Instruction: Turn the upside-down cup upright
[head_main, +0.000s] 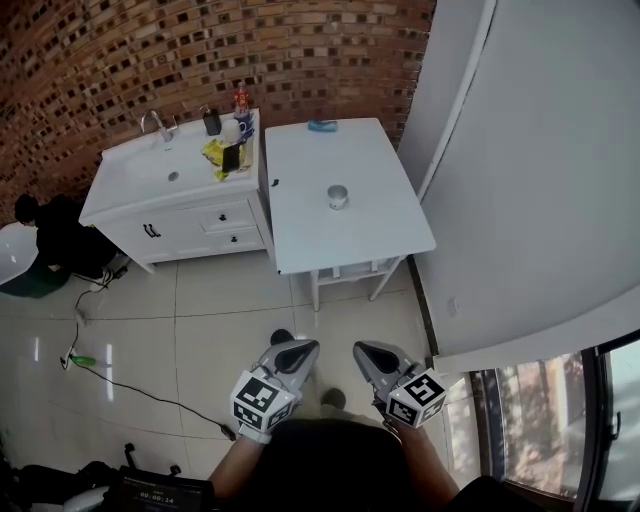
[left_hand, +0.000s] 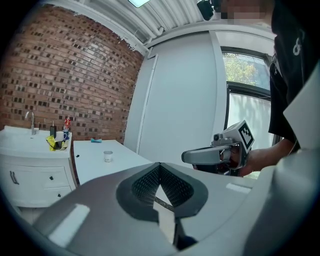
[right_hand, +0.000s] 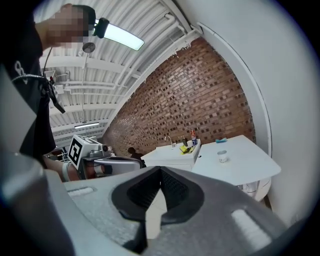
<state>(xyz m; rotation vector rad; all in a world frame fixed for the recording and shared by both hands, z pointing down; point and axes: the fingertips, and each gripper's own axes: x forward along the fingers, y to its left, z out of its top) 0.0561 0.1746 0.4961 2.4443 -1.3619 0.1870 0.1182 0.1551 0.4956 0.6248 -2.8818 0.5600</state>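
Left gripper and right gripper both pressed together; cup, perhaps inverted, on white table.

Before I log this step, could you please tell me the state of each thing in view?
Cup: on the table, untouched; too small to tell which way up.
Left tool: shut, empty, well short of the table.
Right tool: shut, empty, well short of the table.
Drawers: shut.

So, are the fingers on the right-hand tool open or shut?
Shut: on the right gripper, the fingers meet at the tips, nothing between.
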